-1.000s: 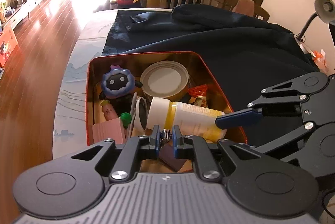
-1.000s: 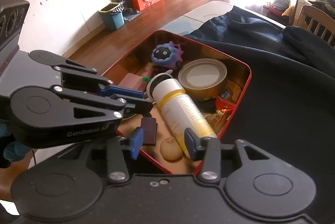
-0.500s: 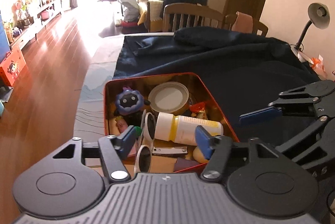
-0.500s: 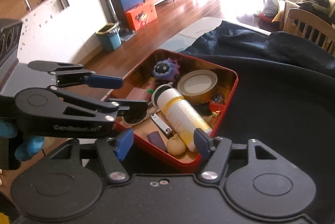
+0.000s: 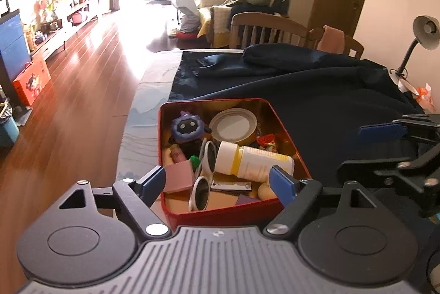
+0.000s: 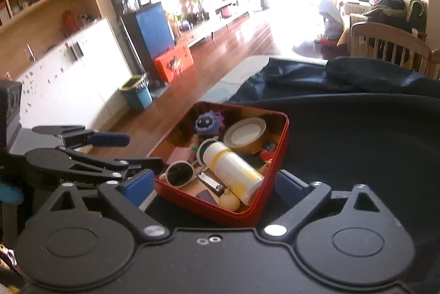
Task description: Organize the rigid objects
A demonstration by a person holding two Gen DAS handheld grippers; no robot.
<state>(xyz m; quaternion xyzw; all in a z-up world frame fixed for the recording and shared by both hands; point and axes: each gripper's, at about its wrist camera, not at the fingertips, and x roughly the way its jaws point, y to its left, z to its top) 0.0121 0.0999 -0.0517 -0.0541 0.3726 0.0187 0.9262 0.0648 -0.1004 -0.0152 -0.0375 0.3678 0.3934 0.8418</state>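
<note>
Red tin (image 5: 225, 214): bottle (image 5: 254, 160), sunglasses (image 5: 202, 184), toy inside; left tool (image 5: 220, 182), right tool (image 6: 211, 184) just opened, empty; sorting apparently complete.

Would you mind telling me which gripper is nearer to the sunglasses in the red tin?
Left. The left gripper hangs just before the sunglasses; the right gripper sits off toward the white bottle.

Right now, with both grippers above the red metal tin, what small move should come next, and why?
Probably draw both back. The left gripper and right gripper have just been opening, nothing between them; the white-and-yellow bottle lies inside the red metal tin.
</note>
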